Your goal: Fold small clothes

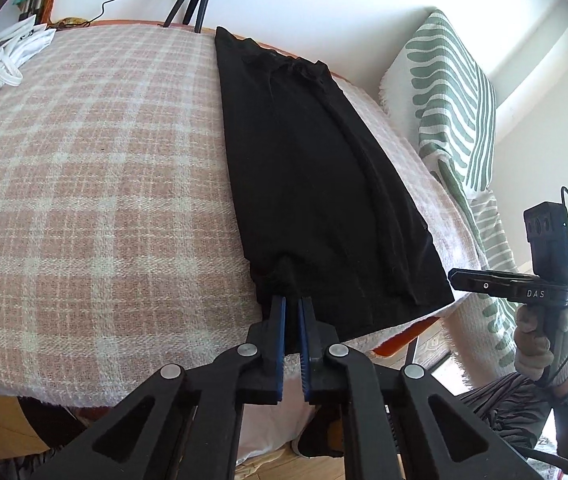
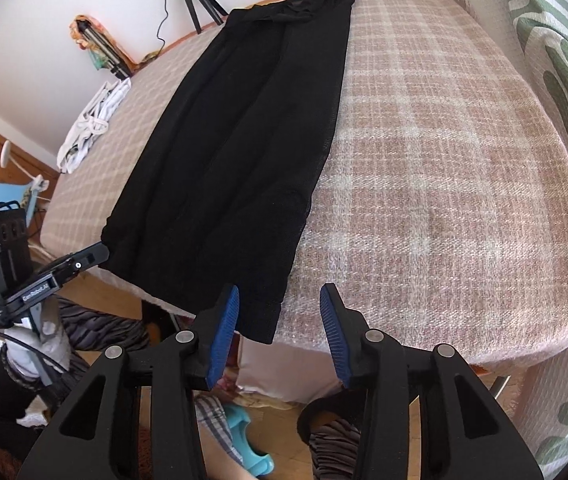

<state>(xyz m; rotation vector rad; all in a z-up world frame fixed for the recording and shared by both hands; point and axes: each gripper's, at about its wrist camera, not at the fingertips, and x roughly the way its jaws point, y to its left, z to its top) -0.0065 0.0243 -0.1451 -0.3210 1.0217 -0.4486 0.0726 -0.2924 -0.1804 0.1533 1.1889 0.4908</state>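
Across the table, black garment lies lengthwise front-to-back.

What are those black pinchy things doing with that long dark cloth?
A person is folding clothes with a two-finger tool in each hand. A long black knit garment lies flat on the pink-and-white checked blanket over the table. The left gripper is pinched shut on the garment's near hem at one corner. The right gripper is open, with the hem's other corner between its blue pads, not yet grasped. A white pile of clothes waits at the far edge.
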